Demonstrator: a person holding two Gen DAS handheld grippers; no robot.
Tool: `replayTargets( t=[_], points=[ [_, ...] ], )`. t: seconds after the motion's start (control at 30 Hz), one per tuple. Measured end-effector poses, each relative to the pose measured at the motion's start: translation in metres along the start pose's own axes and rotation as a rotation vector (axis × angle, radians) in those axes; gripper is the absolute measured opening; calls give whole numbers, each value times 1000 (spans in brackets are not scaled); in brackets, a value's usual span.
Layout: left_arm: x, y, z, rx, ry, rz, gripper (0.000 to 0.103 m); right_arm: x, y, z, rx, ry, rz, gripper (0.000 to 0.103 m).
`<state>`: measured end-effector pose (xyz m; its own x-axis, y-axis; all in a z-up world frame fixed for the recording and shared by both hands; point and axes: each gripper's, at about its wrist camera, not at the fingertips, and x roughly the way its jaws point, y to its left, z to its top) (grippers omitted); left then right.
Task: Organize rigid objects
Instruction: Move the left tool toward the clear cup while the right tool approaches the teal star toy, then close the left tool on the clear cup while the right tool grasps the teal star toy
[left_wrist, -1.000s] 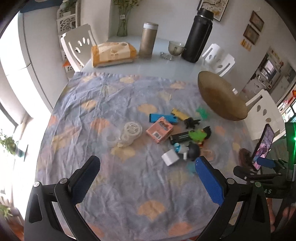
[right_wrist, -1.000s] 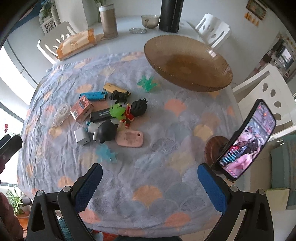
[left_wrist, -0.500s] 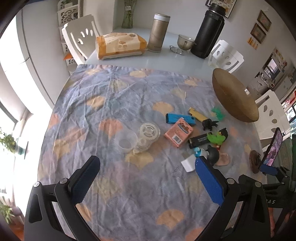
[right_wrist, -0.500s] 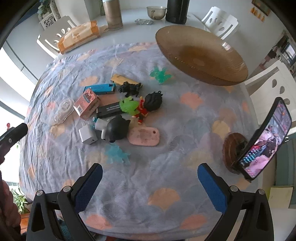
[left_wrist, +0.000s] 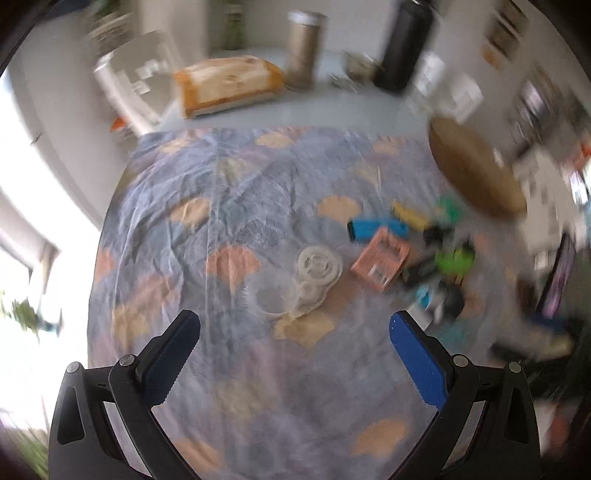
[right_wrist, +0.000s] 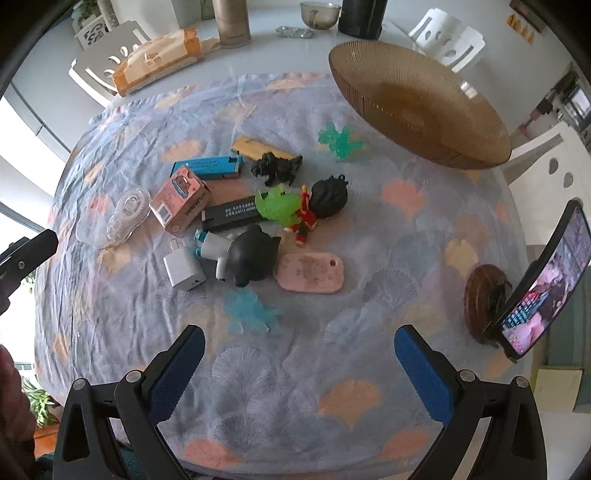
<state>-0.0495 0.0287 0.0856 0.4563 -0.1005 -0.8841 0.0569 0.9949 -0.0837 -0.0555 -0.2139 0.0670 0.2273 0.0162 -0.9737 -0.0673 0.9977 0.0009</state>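
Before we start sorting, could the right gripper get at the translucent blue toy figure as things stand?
Probably yes: the right gripper is open and empty, and the translucent blue toy figure lies apart on bare cloth just ahead.

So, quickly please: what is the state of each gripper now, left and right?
Left gripper: open, holding nothing.
Right gripper: open, holding nothing.

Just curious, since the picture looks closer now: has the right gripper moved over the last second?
Yes. The right gripper has moved forward toward the toy pile: the pink tag and brown glass bowl look closer.
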Motion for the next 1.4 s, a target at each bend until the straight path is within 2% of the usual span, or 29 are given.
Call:
replayTargets(
  t=[0.03, 0.1, 0.23, 0.33, 0.4, 0.43, 0.47, 0.5, 0.6, 0.63, 0.67, 0.77, 0.83, 0.93, 1.0, 1.17, 1.4],
  points=[
    [8, 5, -3, 87, 30, 23, 102, 3, -3, -3, 6, 11, 19, 103],
    [16, 17, -9, 144, 52, 38, 102, 8, -6, -8, 10, 30, 46, 103],
    [42, 46, -6, 101, 106, -99, 101, 26, -6, -11, 34, 74, 104, 103],
    [56, 51, 2, 85, 108, -154, 100, 31, -1, -9, 25, 77, 122, 99],
    [65, 46, 7, 116, 113, -164, 96, 32, 1, -9, 7, 70, 115, 96],
    [69, 44, 9, 128, 119, -160, 90, 34, 0, -9, 3, 71, 113, 94],
    [75, 40, 11, 147, 132, -163, 80, 36, -1, -9, 6, 77, 120, 89],
    [78, 37, 13, 164, 141, -169, 75, 39, -4, -9, 16, 84, 131, 85],
    [81, 28, 17, 215, 133, -180, 66, 47, -14, -9, 72, 104, 209, 84],
    [80, 27, 18, 219, 129, -202, 53, 49, -14, -9, 87, 108, 242, 84],
    [81, 26, 20, 217, 128, -217, 47, 51, -14, -9, 93, 109, 259, 84],
    [82, 25, 22, 207, 123, -231, 42, 57, 2, -2, 46, 107, 214, 83],
    [84, 24, 24, 194, 122, -243, 40, 62, 12, 1, 7, 108, 181, 72],
    [84, 27, 23, 183, 124, -250, 40, 65, 29, 8, -53, 91, 133, 49],
    [82, 27, 22, 180, 119, -254, 39, 61, 35, 8, -84, 61, 104, 48],
    [76, 28, 21, 151, 100, -291, 39, 46, 38, 3, -81, 27, 118, 44],
    [62, 17, 27, 153, 92, -284, 38, 8, 14, -2, -18, -52, 123, 44]
  ],
)
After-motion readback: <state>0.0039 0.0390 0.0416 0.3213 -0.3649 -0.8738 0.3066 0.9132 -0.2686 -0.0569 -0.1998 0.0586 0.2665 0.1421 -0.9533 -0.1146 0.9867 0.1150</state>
